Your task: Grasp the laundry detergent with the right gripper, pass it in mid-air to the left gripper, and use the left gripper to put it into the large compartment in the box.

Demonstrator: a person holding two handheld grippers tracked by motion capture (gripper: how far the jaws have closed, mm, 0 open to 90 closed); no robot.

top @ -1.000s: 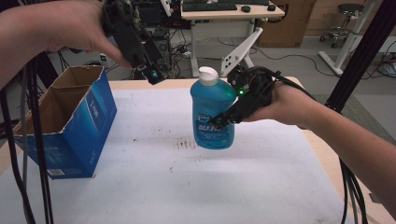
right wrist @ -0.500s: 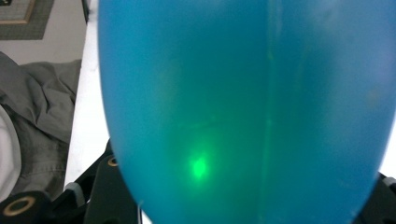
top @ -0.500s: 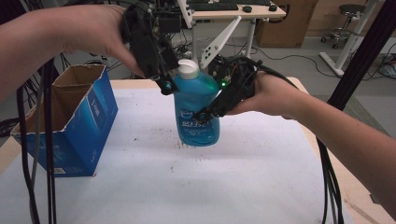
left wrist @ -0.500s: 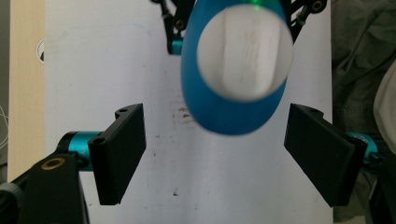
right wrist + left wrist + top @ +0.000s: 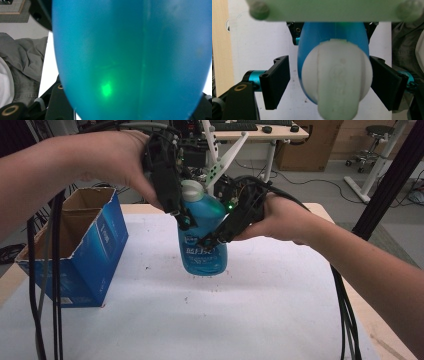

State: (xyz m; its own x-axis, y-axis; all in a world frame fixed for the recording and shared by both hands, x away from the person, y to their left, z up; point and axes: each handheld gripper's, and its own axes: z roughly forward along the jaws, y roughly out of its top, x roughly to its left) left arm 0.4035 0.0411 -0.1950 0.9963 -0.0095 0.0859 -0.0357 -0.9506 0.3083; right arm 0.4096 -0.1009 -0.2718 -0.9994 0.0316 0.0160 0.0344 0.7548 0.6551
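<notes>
A blue liquid-soap bottle (image 5: 202,251) with a white cap (image 5: 191,190) stands upright over the white table (image 5: 250,320). My right gripper (image 5: 216,236) is shut on its body from the right. In the right gripper view the blue bottle (image 5: 130,55) sits right between the jaws of the right gripper (image 5: 130,112). My left gripper (image 5: 183,221) comes down from above, open, one jaw on each side of the bottle's top. In the left gripper view the white cap (image 5: 337,80) lies between the spread jaws of the left gripper (image 5: 332,85). I cannot tell whether the bottle's base touches the table.
An open blue cardboard box (image 5: 95,255) stands at the left of the table, its top flaps up. Cables (image 5: 45,285) hang in front of it. Desks and an office chair (image 5: 380,140) are beyond the far edge.
The right gripper has carried the bottle to the left, towards the box. The left gripper has come down and right until its jaws flank the cap.
</notes>
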